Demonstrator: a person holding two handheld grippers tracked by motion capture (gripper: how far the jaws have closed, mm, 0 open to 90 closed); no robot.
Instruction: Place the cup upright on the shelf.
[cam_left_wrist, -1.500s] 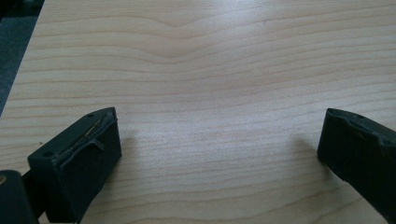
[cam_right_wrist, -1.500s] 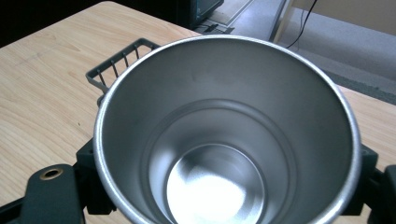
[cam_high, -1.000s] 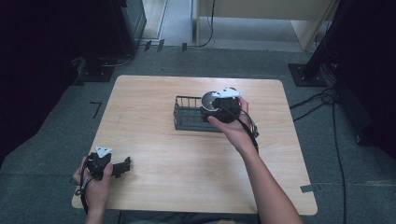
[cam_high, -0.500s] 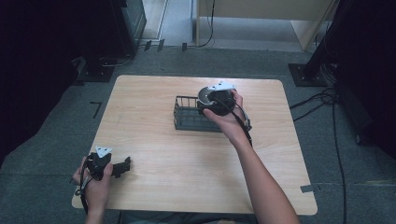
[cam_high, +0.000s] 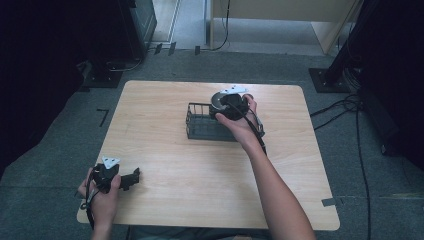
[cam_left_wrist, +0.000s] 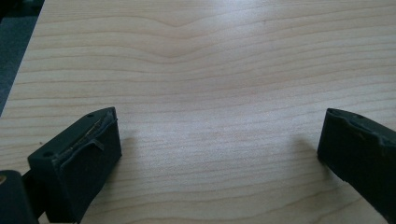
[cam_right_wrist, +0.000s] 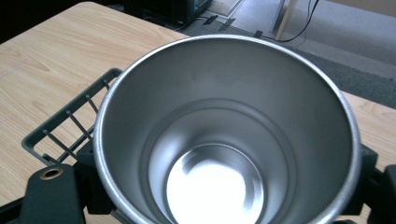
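At the near left corner of the wooden surface (cam_high: 165, 150), the left gripper (cam_high: 131, 178) lies low in the person's left hand (cam_high: 102, 197), pointing to the right across the boards. In the left gripper view its two black jaws stand wide apart with nothing but bare wood grain between them, and they sit just above or on the surface; I cannot tell which.

Farther off, right of the middle, the person's right forearm reaches out to the right gripper (cam_high: 223, 102), which is held over the far right end of a dark wire rack (cam_high: 202, 127). The rack stands on the surface, well apart from the left gripper. The right gripper's jaws are clamped on a shiny metal cup (cam_right_wrist: 229, 135), one jaw on each side of its wall. In the right gripper view the cup's open mouth faces the camera, its bright bottom is visible and it is empty inside. The rack's bars (cam_right_wrist: 70, 126) show just behind the cup's left rim, with the surface beyond them.
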